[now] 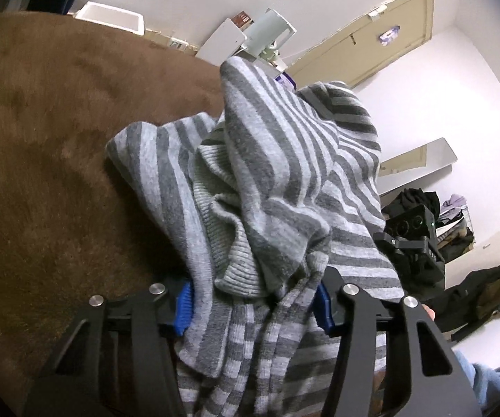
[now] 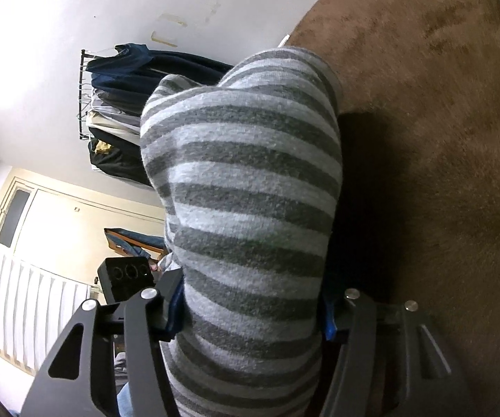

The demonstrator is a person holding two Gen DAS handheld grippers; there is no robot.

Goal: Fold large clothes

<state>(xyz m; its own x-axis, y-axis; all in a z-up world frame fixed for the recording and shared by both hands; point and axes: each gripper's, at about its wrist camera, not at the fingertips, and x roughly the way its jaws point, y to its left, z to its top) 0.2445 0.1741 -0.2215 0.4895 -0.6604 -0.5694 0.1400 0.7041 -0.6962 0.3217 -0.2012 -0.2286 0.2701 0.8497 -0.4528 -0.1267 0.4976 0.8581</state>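
striped sweater (image 1: 277,180) in both grippers (image 1: 253,309)

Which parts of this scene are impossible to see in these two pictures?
- Left wrist view: the striped sweater covers the left gripper pads' contact and the brown carpet behind.
- Right wrist view: the sweater fills the right gripper; its far end is hidden.
- Garment's full shape: bunched, unreadable.

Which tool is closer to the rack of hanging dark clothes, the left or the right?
Right, as far as the views show. The right tool, closed on the striped sweater, faces the clothes rack across the room. The left tool also grips the sweater, but its view does not clearly show the rack.
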